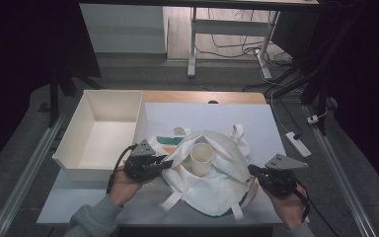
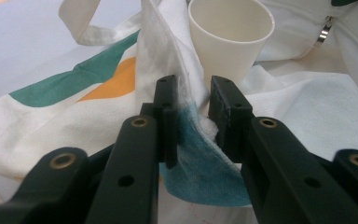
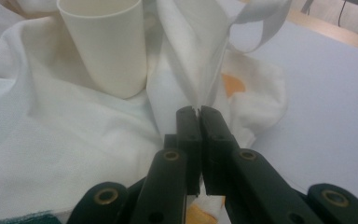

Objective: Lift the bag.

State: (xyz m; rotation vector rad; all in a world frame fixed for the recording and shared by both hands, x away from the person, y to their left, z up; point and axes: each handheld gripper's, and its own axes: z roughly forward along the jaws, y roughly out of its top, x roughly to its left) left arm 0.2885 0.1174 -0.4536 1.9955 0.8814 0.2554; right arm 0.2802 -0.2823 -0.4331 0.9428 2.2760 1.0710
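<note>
A white cloth bag [image 1: 212, 185] with green and orange patches lies crumpled at the middle of the bench [image 1: 256, 118], and a paper cup [image 1: 202, 159] stands upright on it, near its centre. An open white box [image 1: 103, 133] sits at about ten o'clock from the bag.

The left gripper [image 1: 162, 164] pinches a raised fold of the bag's edge at nine o'clock from the cup; in the left gripper view the cloth runs between the pads [image 2: 168, 109]. The right gripper [image 1: 253, 172] is pressed together on a thin fold at about four o'clock from the cup.

The bag looks soft and limp, so it will likely sag and slide wherever it is unsupported; gripping the hemmed edge or a strap [image 1: 237, 131] seems firmest. The cup looks light and easily tipped or crushed, so lifting both sides evenly should keep it standing.
</note>
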